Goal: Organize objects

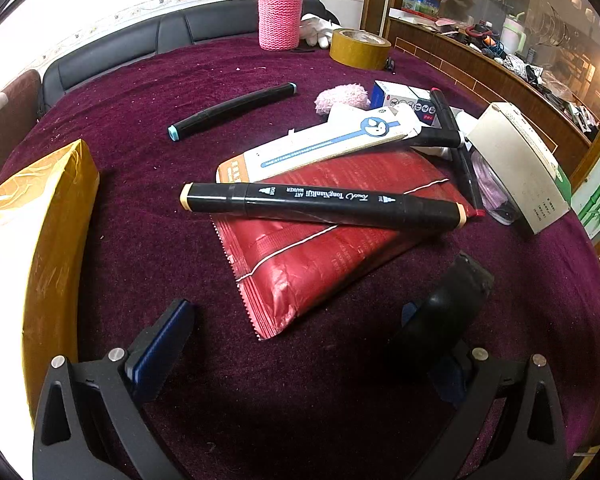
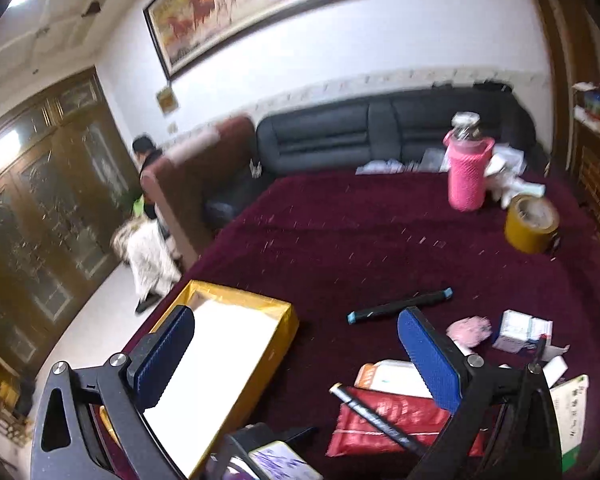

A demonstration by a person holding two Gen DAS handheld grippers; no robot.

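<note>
A black marker with beige caps [image 1: 324, 206] lies across a red foil pouch [image 1: 320, 264] on the maroon tablecloth. My left gripper [image 1: 320, 300] hangs open just short of the pouch; a dark blurred lump covers its right finger [image 1: 452, 304], and I cannot tell what it is. Farther back lies a second black marker with light blue caps [image 1: 232, 110]. An open gold box [image 1: 56, 220] stands at the left. In the right wrist view my right gripper [image 2: 300, 356] is open and raised between the gold box [image 2: 276, 344] and the red pouch [image 2: 384, 420], holding nothing.
A long white carton [image 1: 320, 148], a pink fluffy ball [image 1: 342, 98], a small white box [image 1: 404, 100], a red-tipped marker [image 1: 456, 140] and a cream box [image 1: 520, 164] crowd the right. A pink knitted bottle [image 1: 279, 16] and tape roll [image 1: 360, 48] stand far back. A person [image 2: 148, 176] is beyond the sofa.
</note>
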